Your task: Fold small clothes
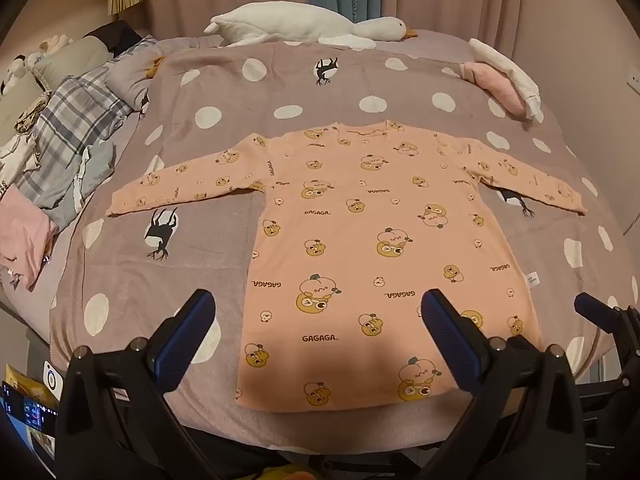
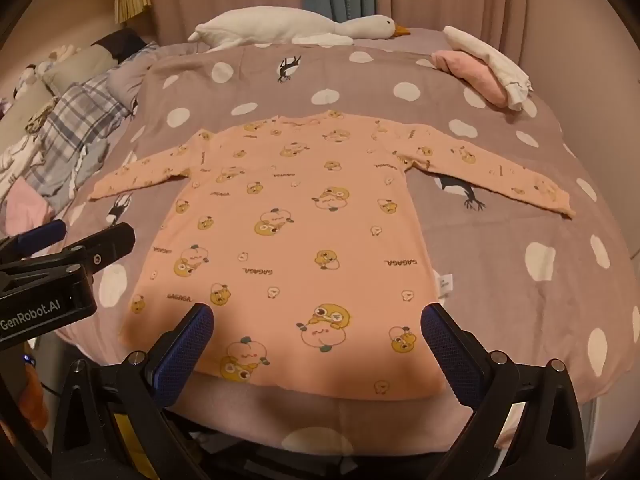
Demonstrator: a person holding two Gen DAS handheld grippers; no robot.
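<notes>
- Below my left claw (image 1: 318, 322), both blue ribbed pads spread wide and pinching nothing, one soft peach top (image 1: 360, 240) lies flat on the bed's dotted mauve blanket (image 1: 200, 256), its two sleeves stretched out.
- Beyond it rest one plush white goose (image 1: 304, 26) and two rolled cloths, pink (image 1: 496, 82) and white (image 1: 506, 66).
- Likewise my right claw (image 2: 318, 334) hangs spread and empty over the top's (image 2: 296, 240) hem; one goose (image 2: 288, 24) lies far back.
</notes>
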